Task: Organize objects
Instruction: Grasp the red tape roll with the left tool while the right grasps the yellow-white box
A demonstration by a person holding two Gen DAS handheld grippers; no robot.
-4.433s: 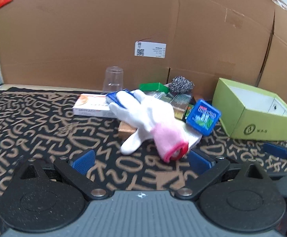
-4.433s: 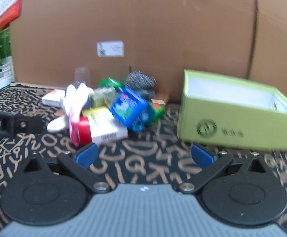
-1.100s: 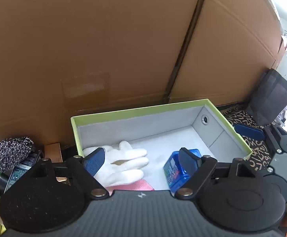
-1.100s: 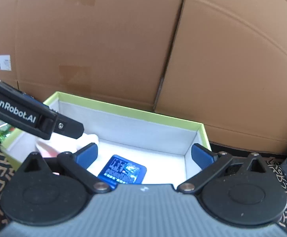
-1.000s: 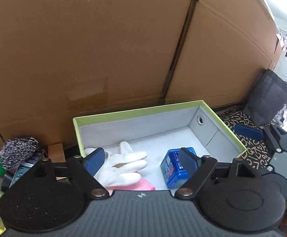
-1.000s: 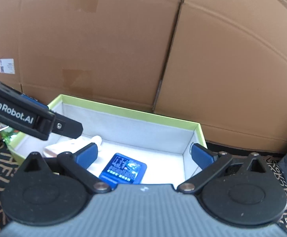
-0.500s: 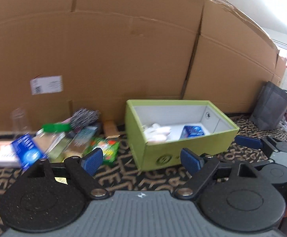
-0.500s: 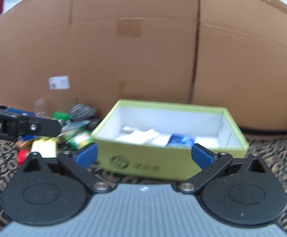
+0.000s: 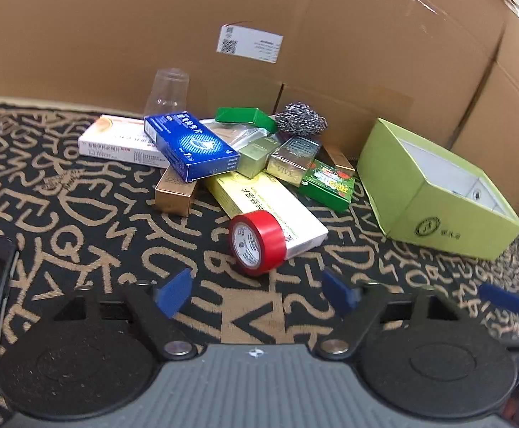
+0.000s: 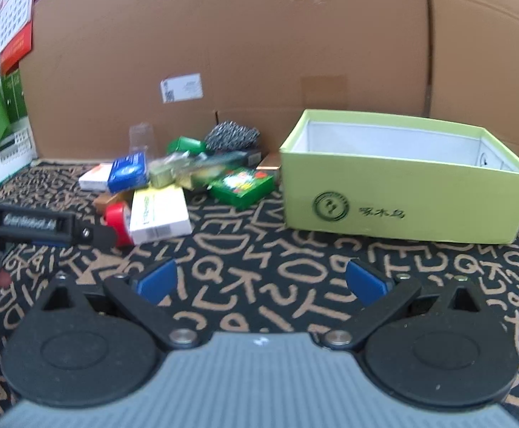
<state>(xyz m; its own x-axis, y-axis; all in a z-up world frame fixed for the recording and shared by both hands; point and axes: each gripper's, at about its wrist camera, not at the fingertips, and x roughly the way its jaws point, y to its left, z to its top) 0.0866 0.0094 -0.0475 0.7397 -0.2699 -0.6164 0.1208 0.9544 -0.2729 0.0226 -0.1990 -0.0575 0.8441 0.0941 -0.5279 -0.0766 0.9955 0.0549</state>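
Both grippers have pulled back from the green box (image 10: 395,192), where a second ago they hung over the glove and blue packet inside, so that drop looks finished. The left gripper (image 9: 255,290) (wide, holding nothing) has the red tape roll (image 9: 257,242) just ahead between its fingers. The right gripper (image 10: 259,281), equally wide and bare, faces the box ahead-right, the pile ahead-left.
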